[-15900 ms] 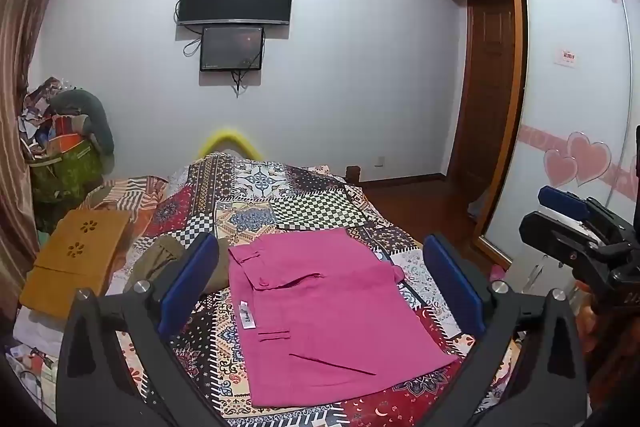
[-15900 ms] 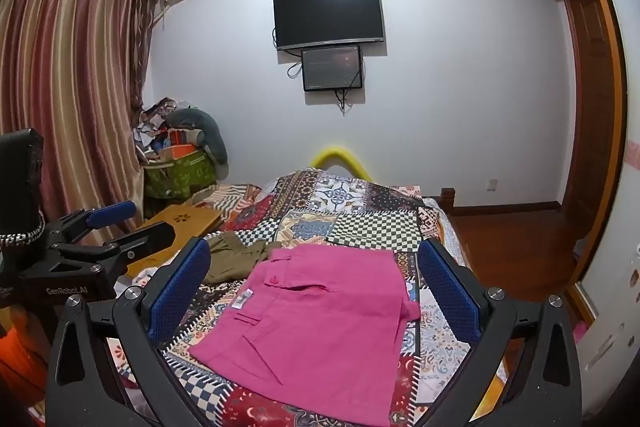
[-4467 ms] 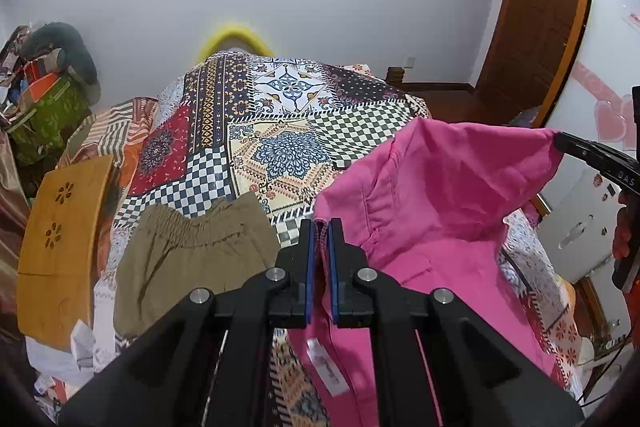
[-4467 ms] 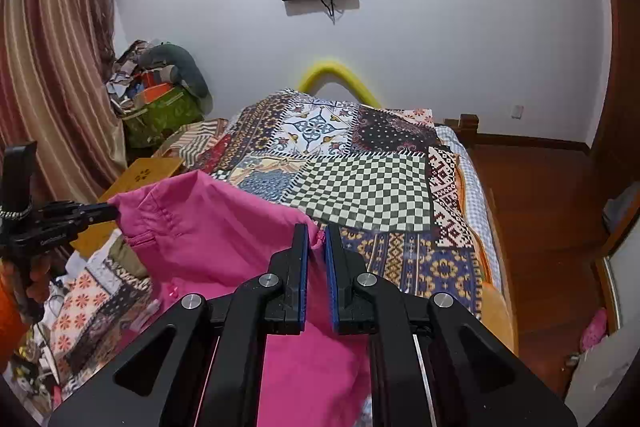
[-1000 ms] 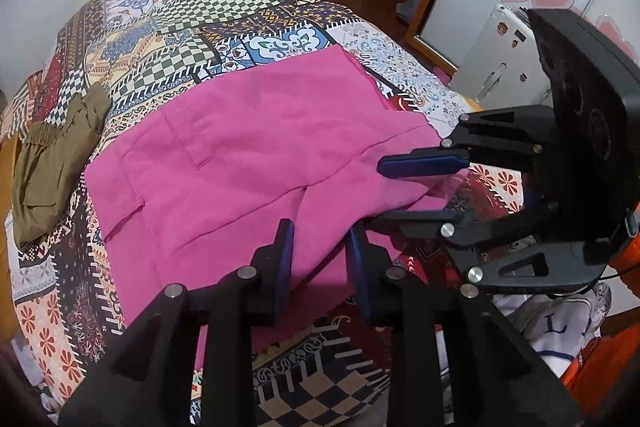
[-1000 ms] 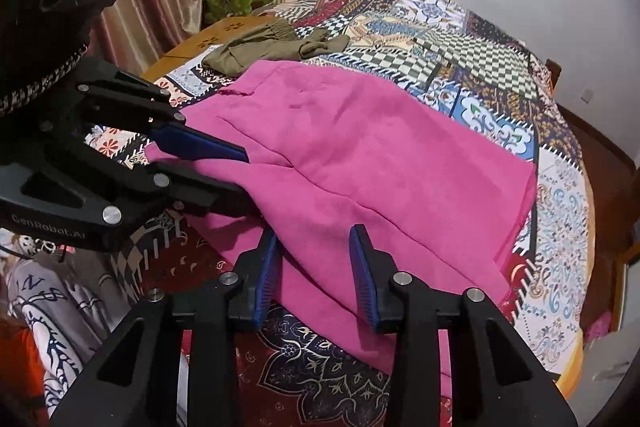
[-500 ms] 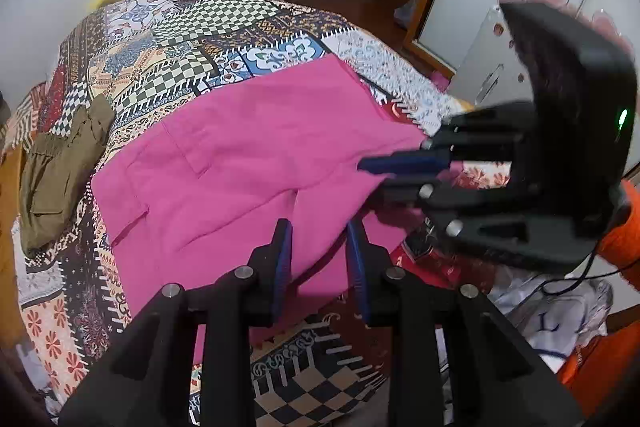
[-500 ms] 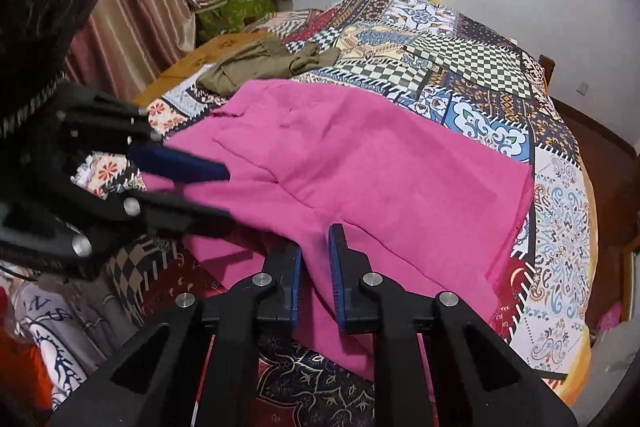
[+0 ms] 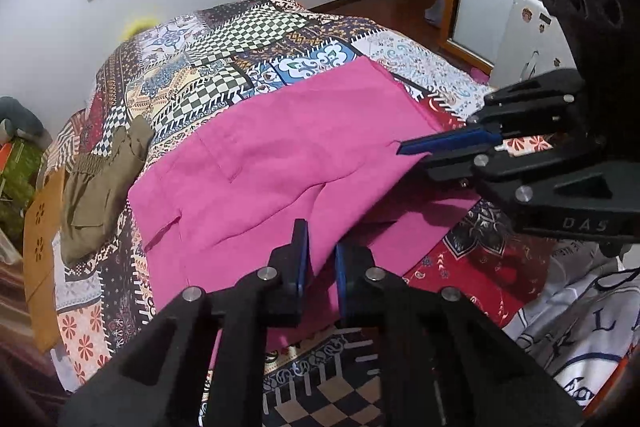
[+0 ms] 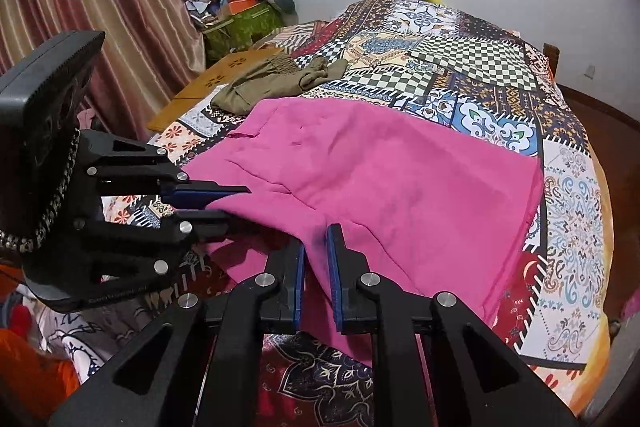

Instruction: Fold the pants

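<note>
Left wrist view: the pink pants lie spread across the patchwork bed, near edge lifted. The left gripper is closing its jaws on that edge; the right gripper pinches it too. Olive shorts lie beside.

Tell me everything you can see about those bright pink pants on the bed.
The pink pants are plain, soft woven cloth with a stitched pocket outline. They lie spread across the patchwork bedspread, slightly rumpled, near edge lifted. The left hand-held gripper is closing on that near edge; the right hand-held gripper pinches it further along. Olive shorts lie beside them, apart.
</note>
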